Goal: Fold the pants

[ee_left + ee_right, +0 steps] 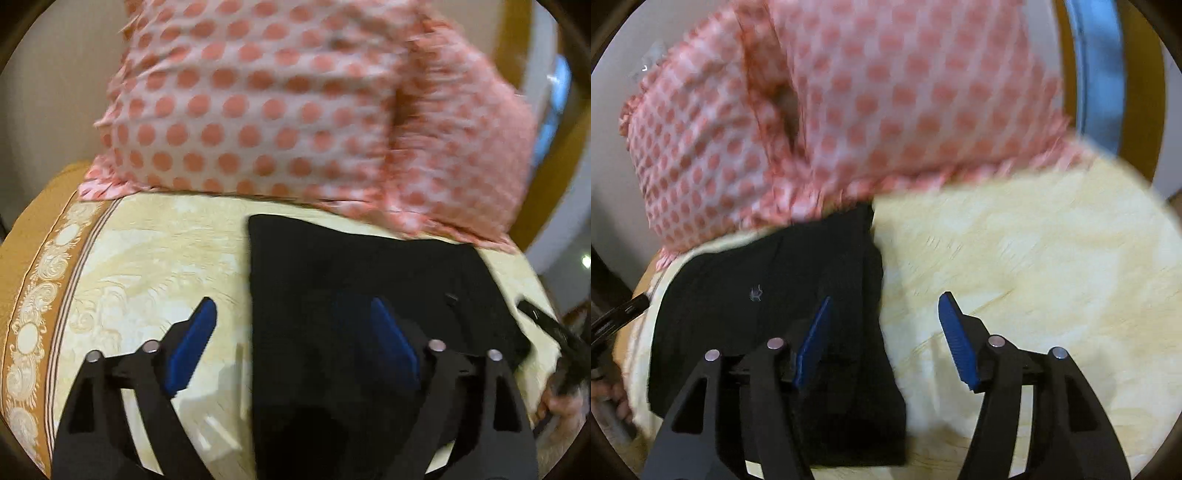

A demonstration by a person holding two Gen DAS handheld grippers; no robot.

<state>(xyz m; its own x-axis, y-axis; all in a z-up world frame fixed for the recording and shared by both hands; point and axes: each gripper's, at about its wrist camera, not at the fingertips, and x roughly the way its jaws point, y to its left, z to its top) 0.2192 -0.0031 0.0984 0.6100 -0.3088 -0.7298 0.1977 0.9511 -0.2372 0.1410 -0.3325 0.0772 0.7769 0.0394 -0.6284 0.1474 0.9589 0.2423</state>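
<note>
While the cream, gold-bordered table carries the folded black pants beside the person's polka-dot shirt, left claw and right claw hover spread, gripping nothing.

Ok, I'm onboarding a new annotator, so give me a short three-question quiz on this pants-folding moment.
1. True or false: the left gripper is shut on the black pants.
2. The pants lie on: A) bare wood, B) a cream patterned cloth, C) a tray.
3. What pattern is on the person's top?

Key: 1 false, both grippers are open, the right gripper too. 2 B. 3 pink dots on pale fabric.
</note>
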